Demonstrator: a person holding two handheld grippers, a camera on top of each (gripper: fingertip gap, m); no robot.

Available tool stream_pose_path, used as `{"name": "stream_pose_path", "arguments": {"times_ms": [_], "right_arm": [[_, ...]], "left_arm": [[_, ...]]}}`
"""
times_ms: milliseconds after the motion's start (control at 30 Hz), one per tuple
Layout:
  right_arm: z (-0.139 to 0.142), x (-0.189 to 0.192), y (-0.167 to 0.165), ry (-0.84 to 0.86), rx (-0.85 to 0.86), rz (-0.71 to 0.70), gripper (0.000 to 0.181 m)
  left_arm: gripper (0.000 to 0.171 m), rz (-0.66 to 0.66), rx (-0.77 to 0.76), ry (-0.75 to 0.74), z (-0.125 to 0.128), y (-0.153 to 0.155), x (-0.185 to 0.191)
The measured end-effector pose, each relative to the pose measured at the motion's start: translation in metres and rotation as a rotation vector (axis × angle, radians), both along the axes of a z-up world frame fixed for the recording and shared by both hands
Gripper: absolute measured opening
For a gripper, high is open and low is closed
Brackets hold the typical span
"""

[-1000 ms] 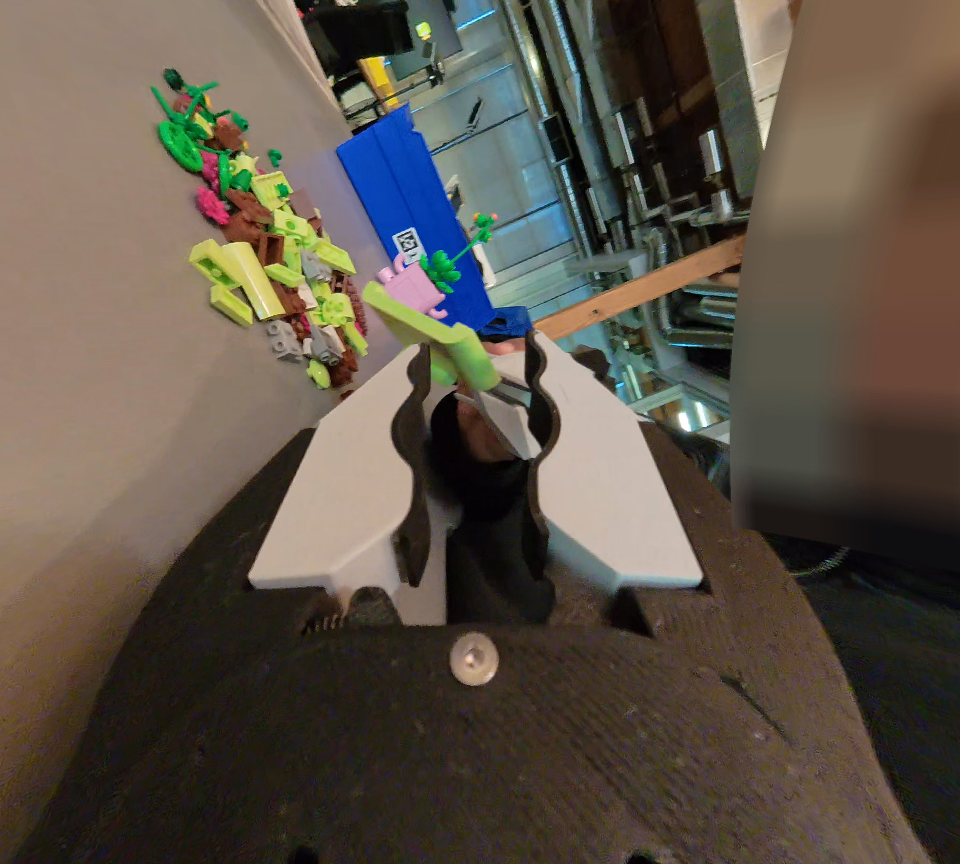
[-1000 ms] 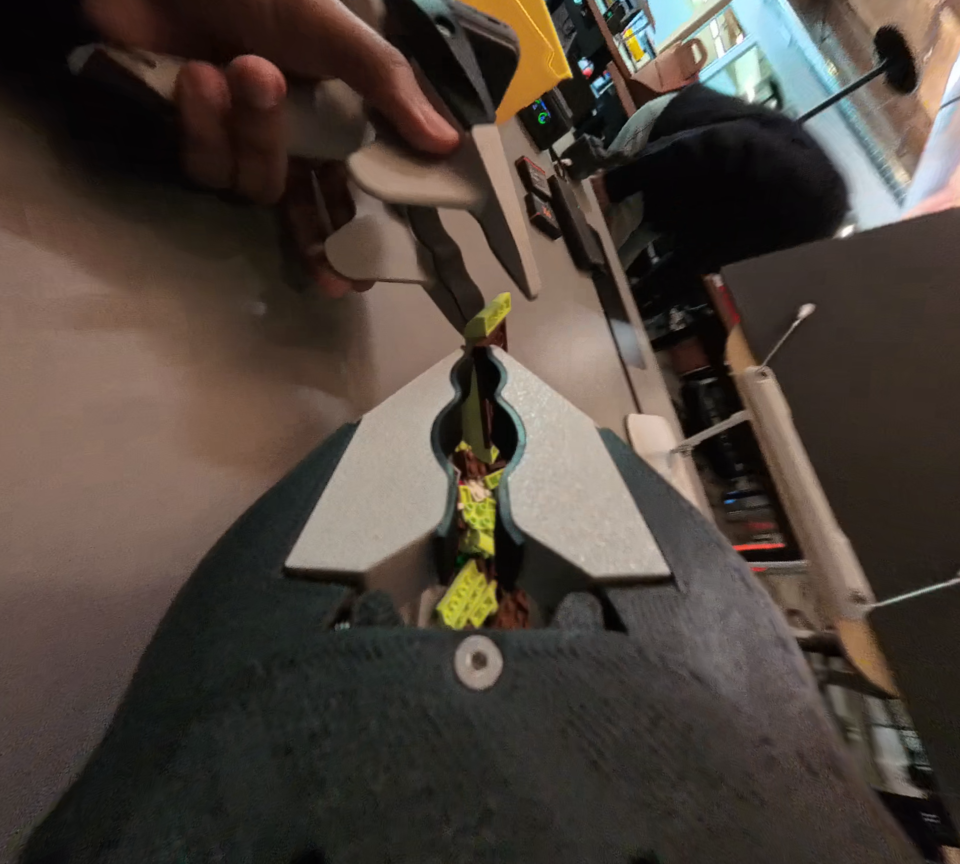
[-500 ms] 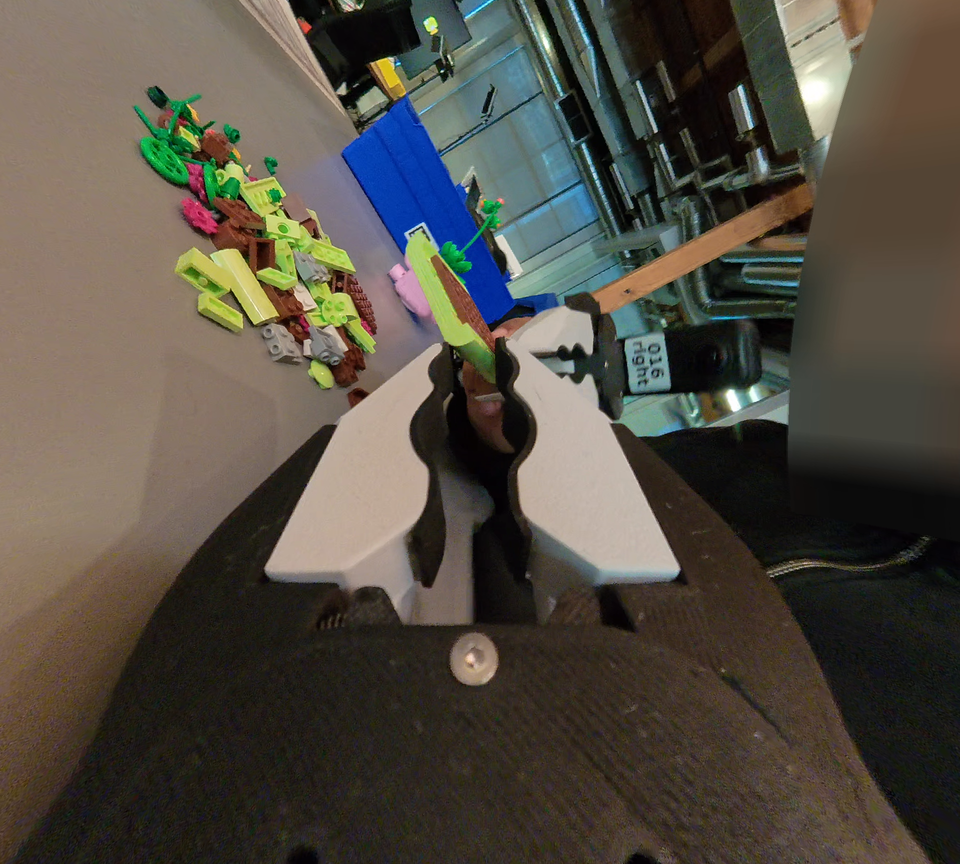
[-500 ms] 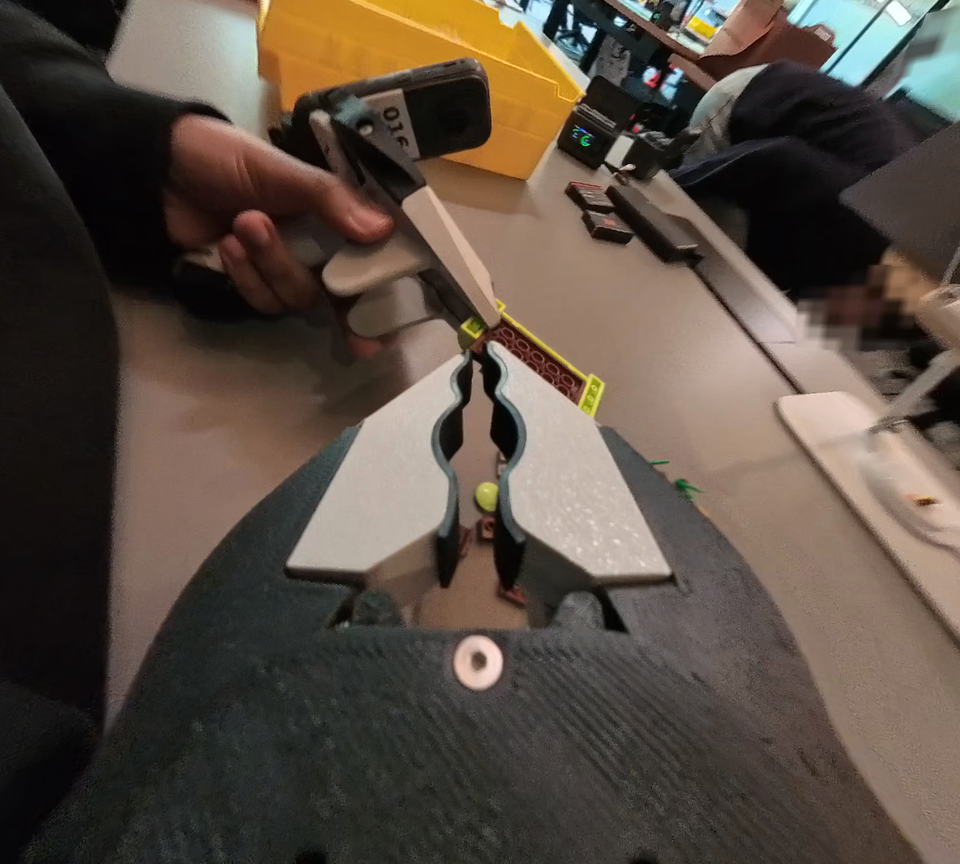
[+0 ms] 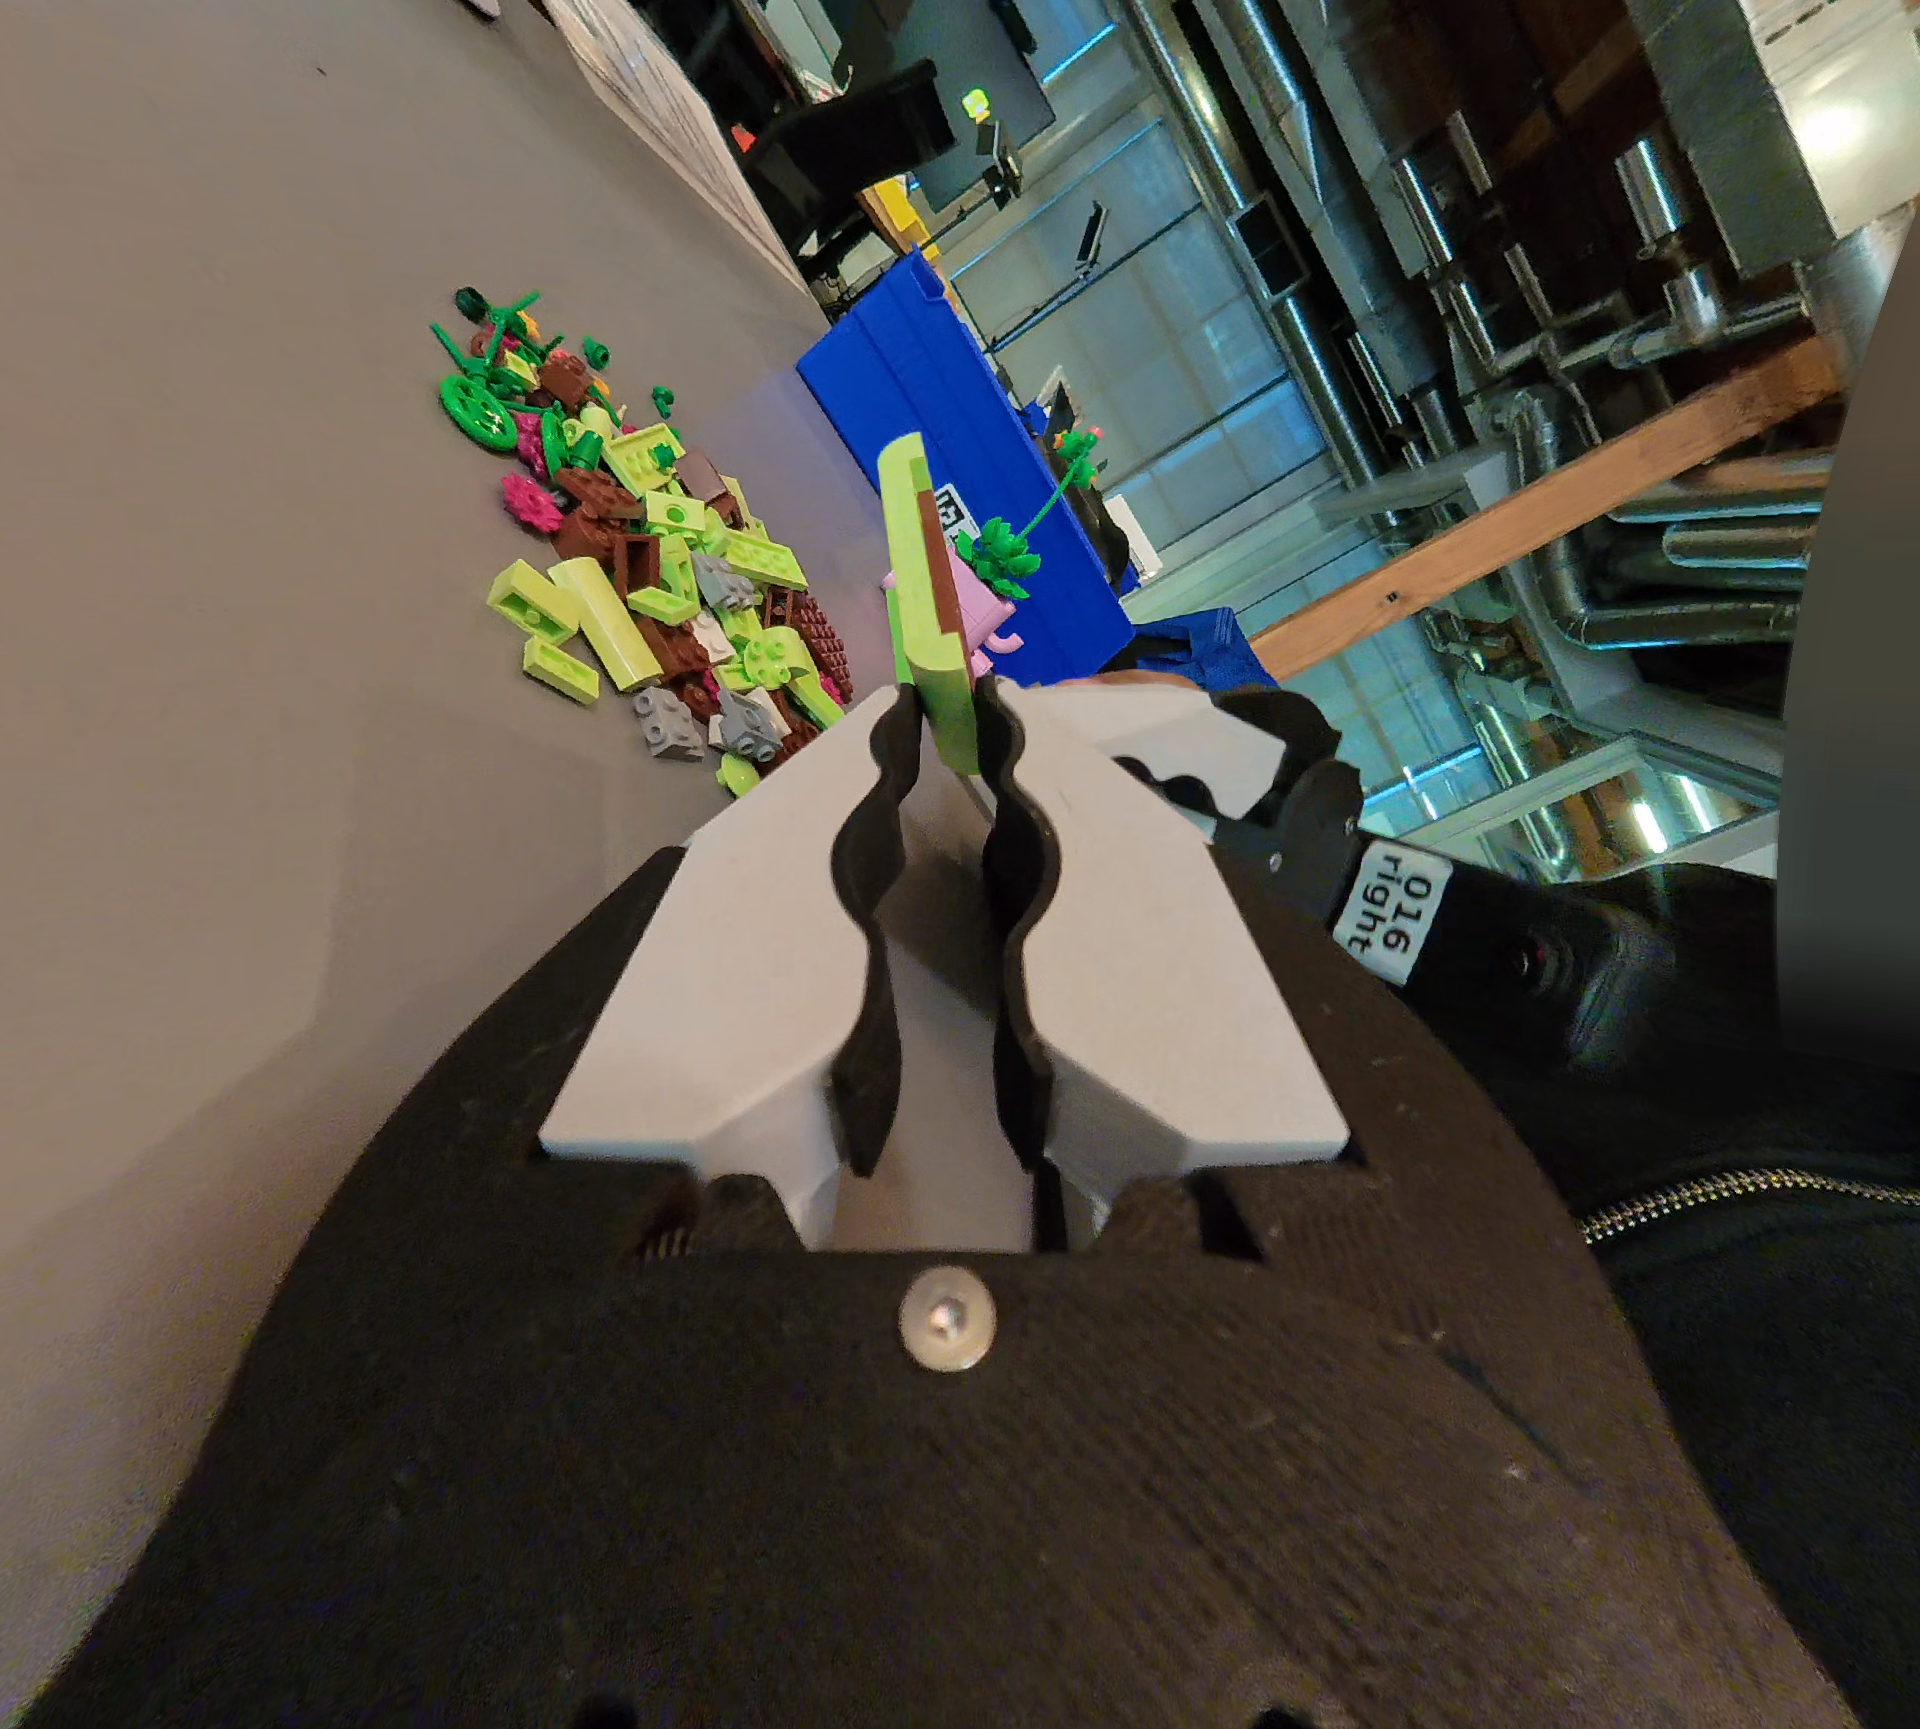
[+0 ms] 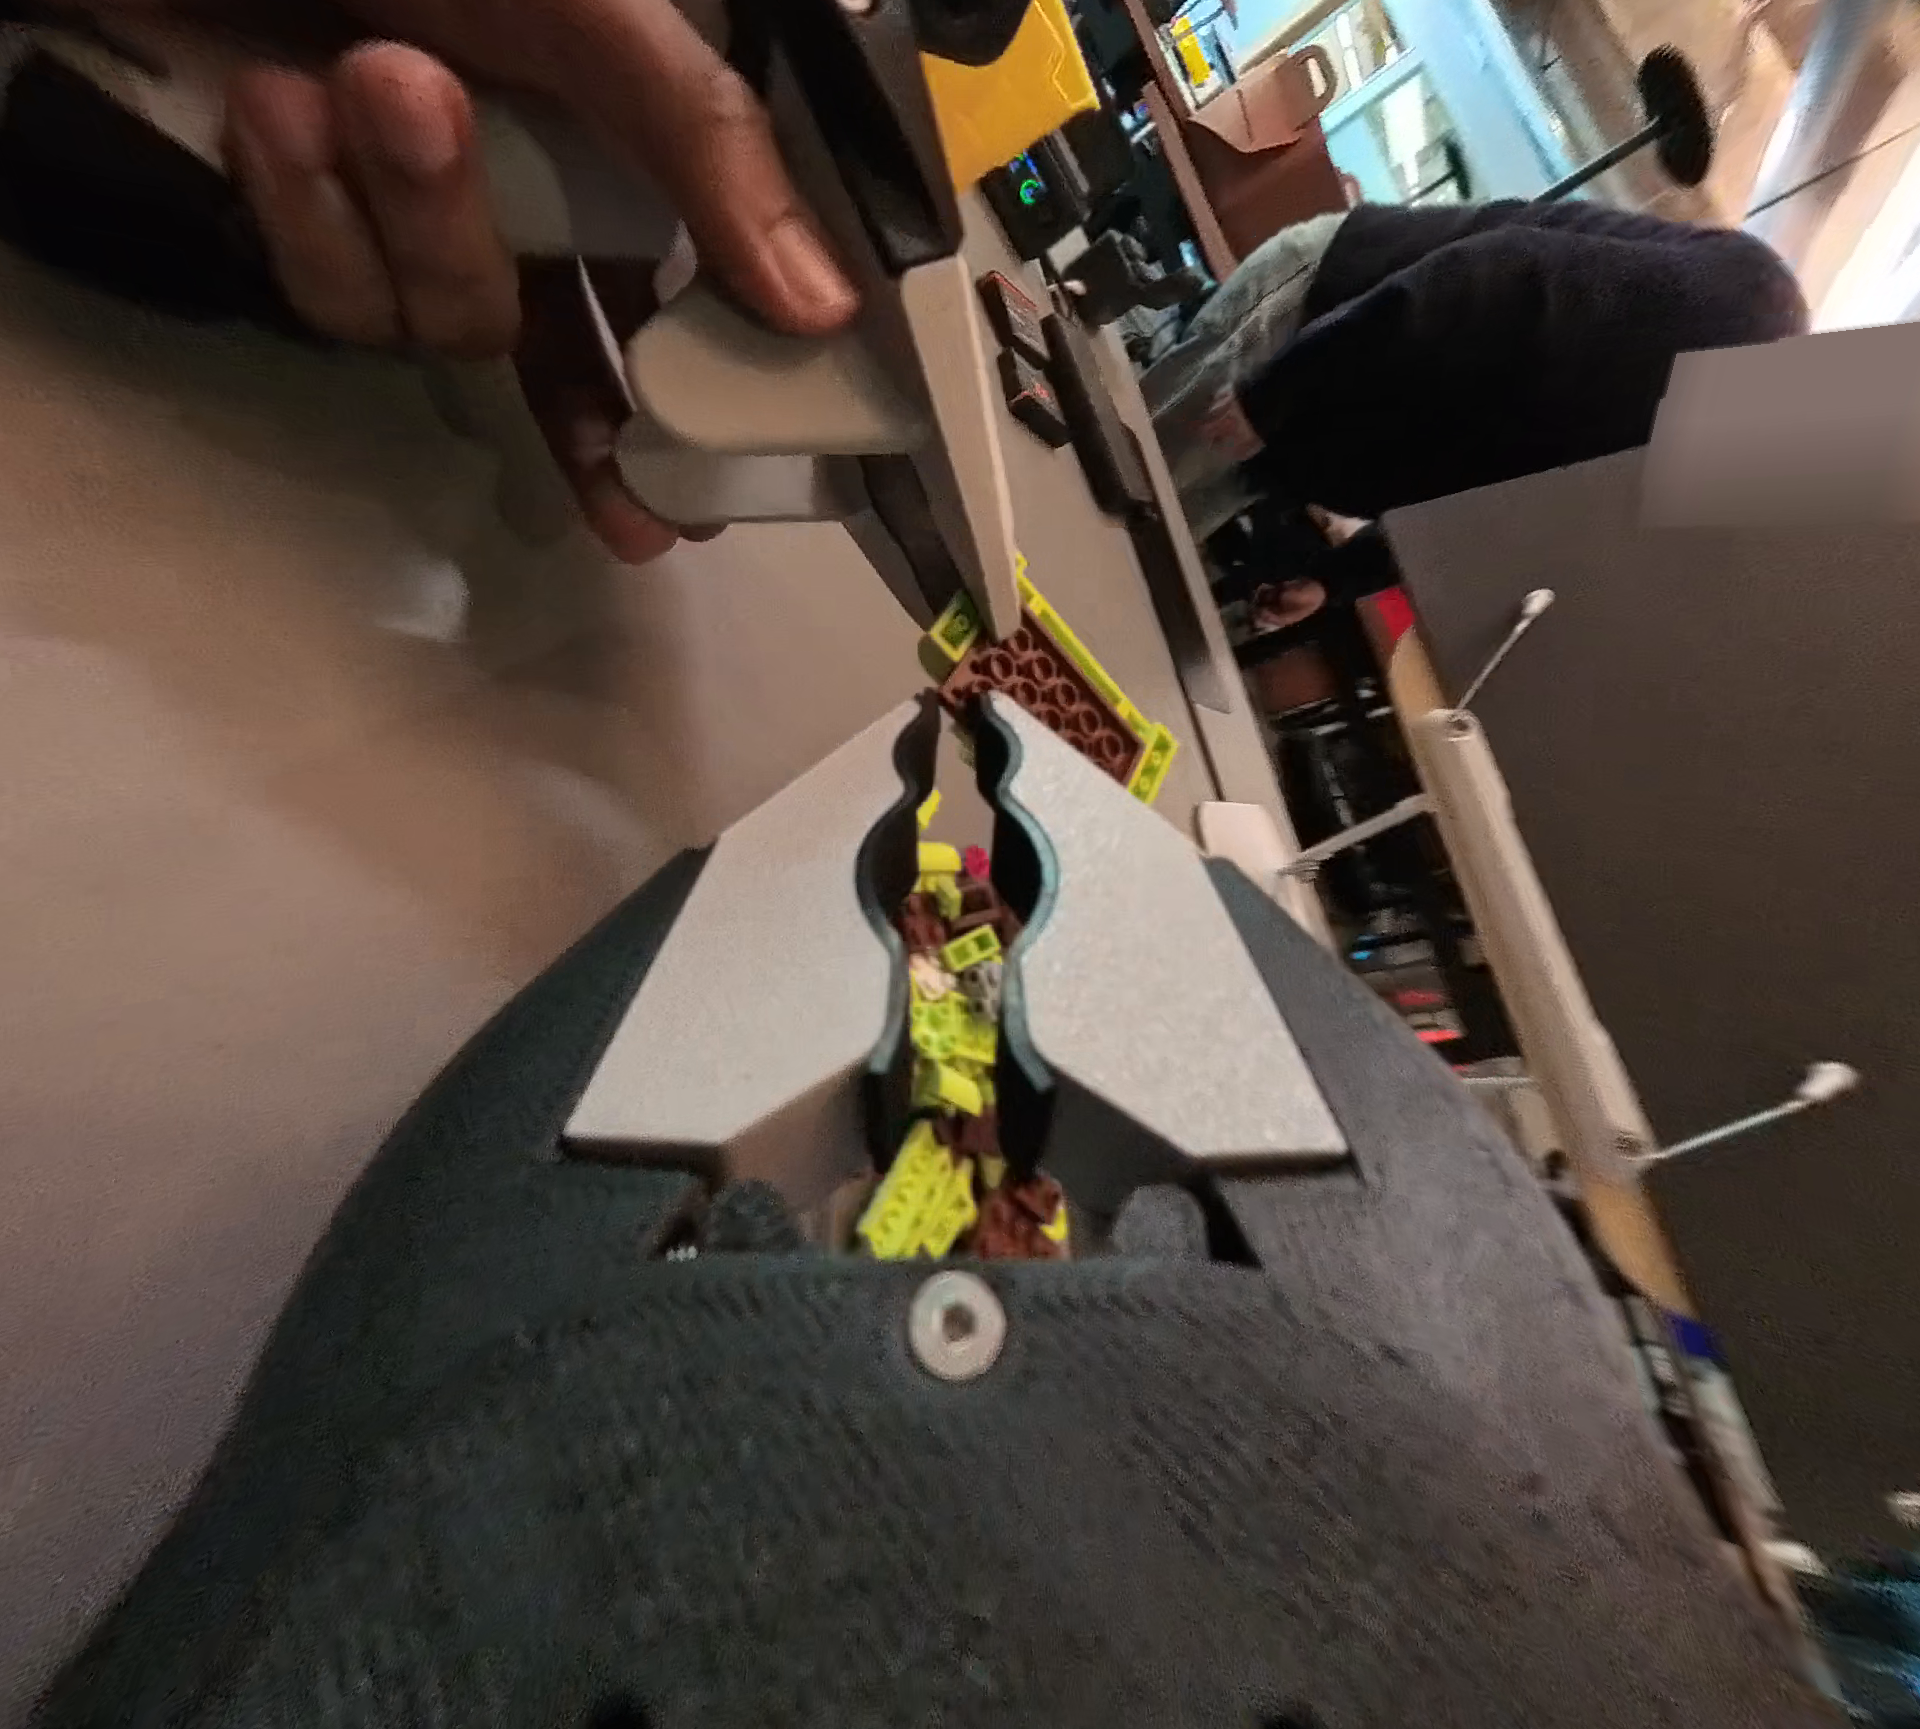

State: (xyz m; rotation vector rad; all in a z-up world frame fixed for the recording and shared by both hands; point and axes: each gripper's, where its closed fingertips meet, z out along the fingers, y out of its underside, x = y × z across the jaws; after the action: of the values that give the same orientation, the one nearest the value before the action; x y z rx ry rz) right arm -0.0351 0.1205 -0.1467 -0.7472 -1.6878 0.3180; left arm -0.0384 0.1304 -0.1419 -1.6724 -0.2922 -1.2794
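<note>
The surface is a grey table (image 5: 208, 536) in an open workshop; pipes and windows fill the upper right of the left wrist view.

Nearest, at centre frame, the left gripper (image 5: 948, 711) is clamped on the lower edge of a lime plate (image 5: 920, 599), which stands on edge above the fingertips. The plate carries a brown layer and, on its right face, a pink piece (image 5: 982, 604) and a green sprig (image 5: 1003, 552).

In the right wrist view the right gripper (image 6: 956, 715) is nearly closed at the plate's brown underside; whether it pinches the edge cannot be determined, as the contact is blurred.

Farther off, at left centre, lies a brick pile (image 5: 644, 557); beyond it, a blue bin (image 5: 935, 432).

Risk: the hold is narrow. Twisting by either gripper may pivot the plate out or shed the sprig.
</note>
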Motion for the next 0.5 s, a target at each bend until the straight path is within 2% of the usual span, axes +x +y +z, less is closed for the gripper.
{"name": "stream_pose_path", "arguments": {"times_ms": [333, 433, 467, 500], "right_arm": [[-0.009, -0.002, -0.012, -0.031, 0.337, 0.010, 0.003], [-0.004, -0.001, -0.013, -0.014, 0.258, 0.007, 0.001], [-0.002, -0.001, -0.012, -0.008, 0.189, 0.012, 0.000], [0.000, 0.000, -0.011, -0.006, 0.099, 0.022, 0.000]], "left_arm": [[0.007, -0.034, -0.027, 0.024, -0.005, -0.002, 0.005], [0.007, -0.043, -0.006, 0.029, -0.003, -0.003, 0.004], [0.011, -0.051, 0.015, 0.030, 0.000, -0.004, 0.005], [0.022, -0.048, 0.045, 0.031, 0.004, -0.005, 0.004]]}}
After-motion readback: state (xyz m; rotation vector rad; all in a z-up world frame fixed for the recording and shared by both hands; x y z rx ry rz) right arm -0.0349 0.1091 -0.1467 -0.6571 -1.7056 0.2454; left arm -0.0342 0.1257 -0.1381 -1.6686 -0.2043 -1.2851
